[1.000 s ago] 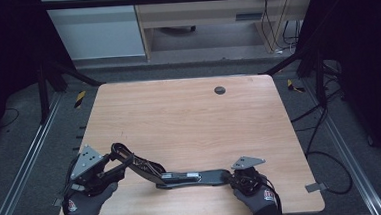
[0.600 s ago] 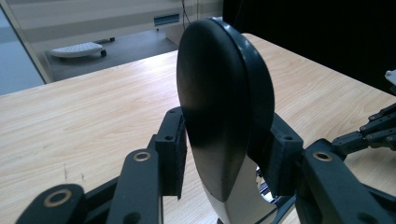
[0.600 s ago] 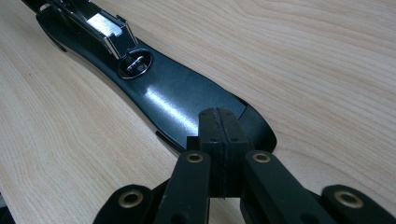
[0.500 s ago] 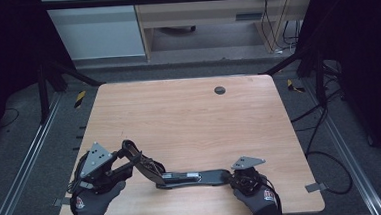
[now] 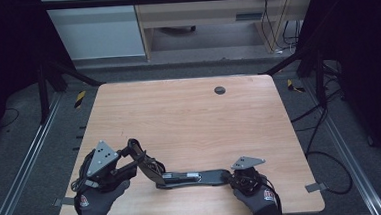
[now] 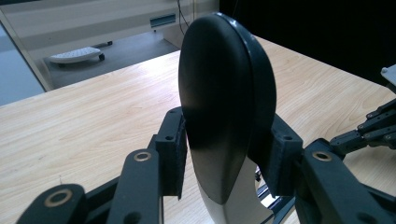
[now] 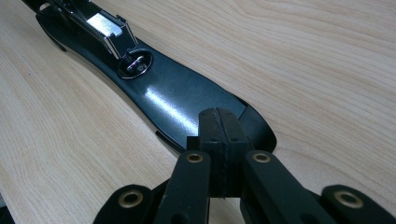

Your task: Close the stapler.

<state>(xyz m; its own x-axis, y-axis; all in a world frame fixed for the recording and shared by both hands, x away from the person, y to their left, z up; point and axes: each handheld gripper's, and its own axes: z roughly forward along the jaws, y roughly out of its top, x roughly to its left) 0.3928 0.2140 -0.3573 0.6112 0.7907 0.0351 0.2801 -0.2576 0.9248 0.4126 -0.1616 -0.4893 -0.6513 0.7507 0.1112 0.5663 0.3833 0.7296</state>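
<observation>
While the right gripper [image 5: 233, 177] pins its base, the left gripper [image 6: 229, 161] clamps the stapler [image 5: 193, 178] lid.

A glossy black stapler [image 5: 193, 178] with a silver metal strip lies on a pale wood-grain table [image 5: 189, 112]. Between the black left gripper's [image 6: 229, 158] pads, its raised top is matte black with a whitish underside.

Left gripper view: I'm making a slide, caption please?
Left gripper clamps the stapler's raised black top arm above the wooden table.
</observation>
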